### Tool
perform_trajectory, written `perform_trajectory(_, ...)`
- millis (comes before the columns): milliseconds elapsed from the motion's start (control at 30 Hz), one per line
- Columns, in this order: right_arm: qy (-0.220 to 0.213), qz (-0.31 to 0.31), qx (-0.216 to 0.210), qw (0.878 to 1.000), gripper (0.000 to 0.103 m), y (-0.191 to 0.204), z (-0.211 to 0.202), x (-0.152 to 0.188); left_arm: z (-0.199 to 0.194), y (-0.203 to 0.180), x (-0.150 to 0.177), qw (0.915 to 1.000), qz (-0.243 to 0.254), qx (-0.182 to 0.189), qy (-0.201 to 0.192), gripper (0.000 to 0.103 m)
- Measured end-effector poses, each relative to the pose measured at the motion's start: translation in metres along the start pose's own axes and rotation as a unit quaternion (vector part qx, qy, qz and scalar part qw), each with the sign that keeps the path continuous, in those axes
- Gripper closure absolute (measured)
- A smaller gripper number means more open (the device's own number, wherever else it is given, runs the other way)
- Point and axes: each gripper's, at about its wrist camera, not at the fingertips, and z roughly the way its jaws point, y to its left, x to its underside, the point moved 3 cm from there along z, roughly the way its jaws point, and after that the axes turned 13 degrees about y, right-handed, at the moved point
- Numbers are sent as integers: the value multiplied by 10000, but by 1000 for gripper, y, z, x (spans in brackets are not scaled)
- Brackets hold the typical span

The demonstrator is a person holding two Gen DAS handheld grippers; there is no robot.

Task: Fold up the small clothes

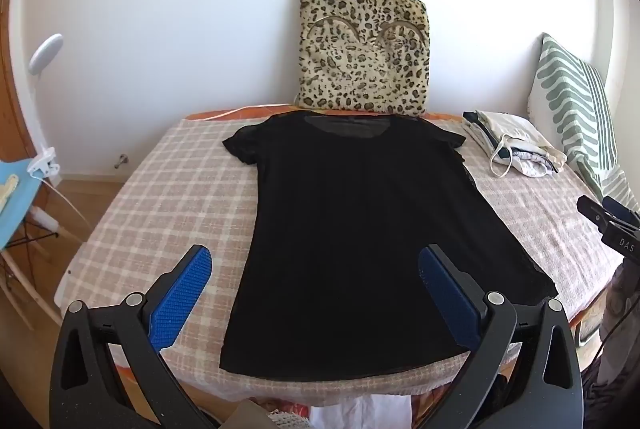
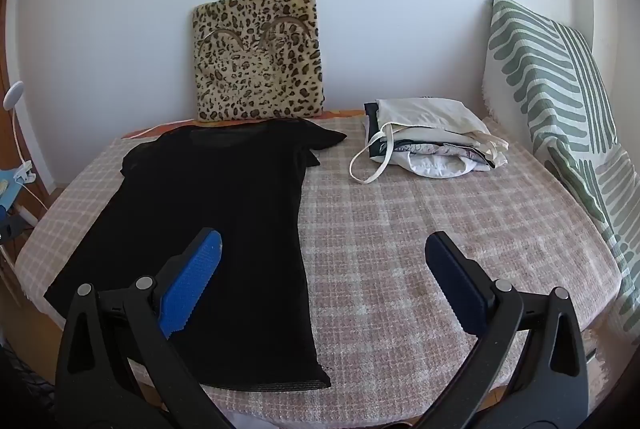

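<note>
Black shirt [image 1: 352, 229] lies flat below the leopard cushion [image 1: 362, 53], so with left gripper [image 1: 314, 295] and right gripper [image 2: 324, 281] both spread wide and empty, I'd pinch sleeve and hem together.

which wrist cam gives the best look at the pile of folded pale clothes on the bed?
Right wrist view: the pile of folded pale clothes sits near centre, layers and a loose strap visible. In the left wrist view the same pile is smaller, squeezed toward the right edge beside the flat black short-sleeved t-shirt.

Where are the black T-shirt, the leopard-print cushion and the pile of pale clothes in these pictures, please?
black T-shirt [image 1: 352, 229]: left wrist view, middle of its body.
leopard-print cushion [image 2: 258, 63]: right wrist view, centre of its face.
pile of pale clothes [image 2: 432, 133]: right wrist view, top cream layer.
</note>
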Motion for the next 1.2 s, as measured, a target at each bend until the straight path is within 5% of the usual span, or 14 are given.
perform_trajectory(1200, -198, 18, -21, 9998, 0, 6, -5, -1, -10, -1, -1, 9996, -62, 52, -262, 0)
